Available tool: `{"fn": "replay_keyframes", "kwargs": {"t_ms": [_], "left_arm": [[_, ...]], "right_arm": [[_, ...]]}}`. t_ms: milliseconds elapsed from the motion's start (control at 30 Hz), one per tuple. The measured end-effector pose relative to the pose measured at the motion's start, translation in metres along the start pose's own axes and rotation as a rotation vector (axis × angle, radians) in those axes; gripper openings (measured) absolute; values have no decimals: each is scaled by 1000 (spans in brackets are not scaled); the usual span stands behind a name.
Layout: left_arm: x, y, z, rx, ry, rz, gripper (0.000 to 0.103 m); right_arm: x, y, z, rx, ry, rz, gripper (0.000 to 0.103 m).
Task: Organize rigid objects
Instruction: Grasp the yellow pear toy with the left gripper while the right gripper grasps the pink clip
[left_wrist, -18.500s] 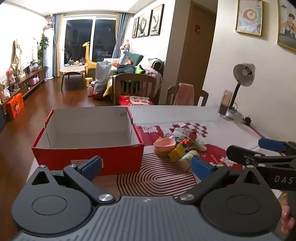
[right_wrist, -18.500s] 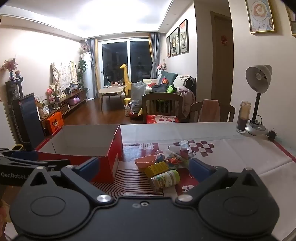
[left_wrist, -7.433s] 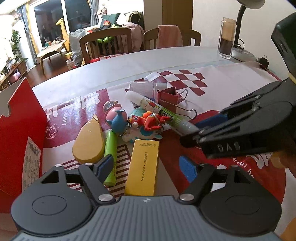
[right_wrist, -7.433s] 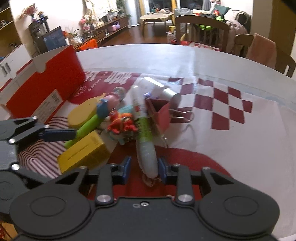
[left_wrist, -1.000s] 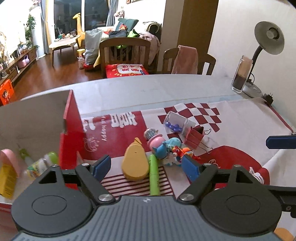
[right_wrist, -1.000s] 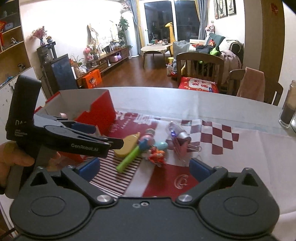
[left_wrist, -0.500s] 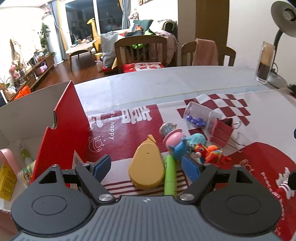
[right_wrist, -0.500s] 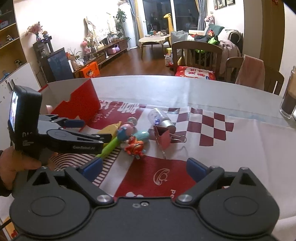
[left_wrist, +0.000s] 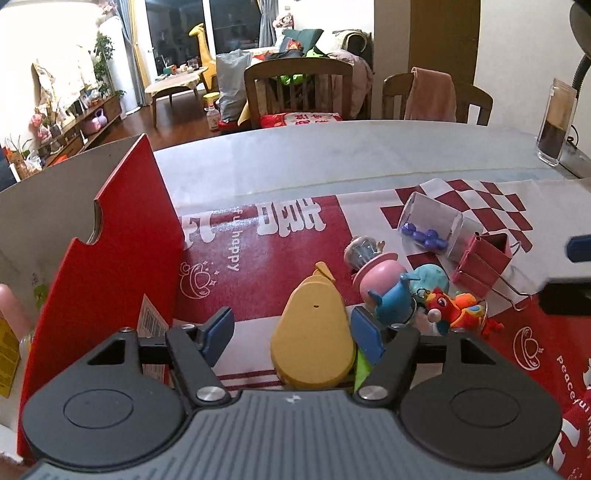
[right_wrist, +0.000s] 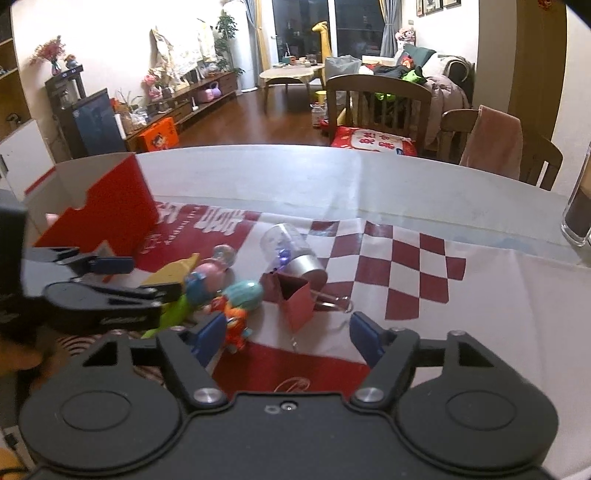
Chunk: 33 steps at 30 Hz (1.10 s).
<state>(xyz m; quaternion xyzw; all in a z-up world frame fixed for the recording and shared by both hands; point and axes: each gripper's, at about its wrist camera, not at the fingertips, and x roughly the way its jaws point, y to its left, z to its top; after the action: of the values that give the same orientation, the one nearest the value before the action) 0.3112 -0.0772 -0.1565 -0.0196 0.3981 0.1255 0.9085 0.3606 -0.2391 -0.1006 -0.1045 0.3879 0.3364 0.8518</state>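
Toys remain on the counter (left_wrist: 332, 162): your left gripper (left_wrist: 291, 334) spreads wide around the yellow pear piece (left_wrist: 312, 332), your right gripper (right_wrist: 286, 338) gapes empty near the binder clip (right_wrist: 295, 297). Some items already sit in the red box (left_wrist: 122, 236).

Green marker (left_wrist: 360, 369) mostly hidden behind yellow pear (left_wrist: 312, 332); red box (left_wrist: 110, 258) contents cut off.
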Motion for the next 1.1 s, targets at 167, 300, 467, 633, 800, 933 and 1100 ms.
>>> {"fn": "replay_keyframes", "kwargs": {"t_ms": [167, 300, 467, 633, 800, 933, 1100], "left_arm": [[5, -1, 0, 10, -3, 3, 69], [11, -4, -3, 24, 17, 0, 63], [12, -4, -5, 16, 3, -7, 61], [12, -7, -3, 34, -2, -29, 48], [12, -11, -2, 53, -1, -19, 47], [11, -12, -1, 65, 0, -14, 47], [9, -9, -2, 42, 17, -28, 47]], "right_arm": [[18, 1, 7, -56, 1, -24, 55], [27, 4, 10, -117, 7, -18, 50], [38, 4, 12, -144, 20, -16, 45], [45, 3, 13, -166, 23, -10, 37], [42, 9, 9, -185, 14, -20, 27], [33, 13, 5, -186, -2, -20, 23], [17, 14, -1, -139, 0, -14, 23]]}}
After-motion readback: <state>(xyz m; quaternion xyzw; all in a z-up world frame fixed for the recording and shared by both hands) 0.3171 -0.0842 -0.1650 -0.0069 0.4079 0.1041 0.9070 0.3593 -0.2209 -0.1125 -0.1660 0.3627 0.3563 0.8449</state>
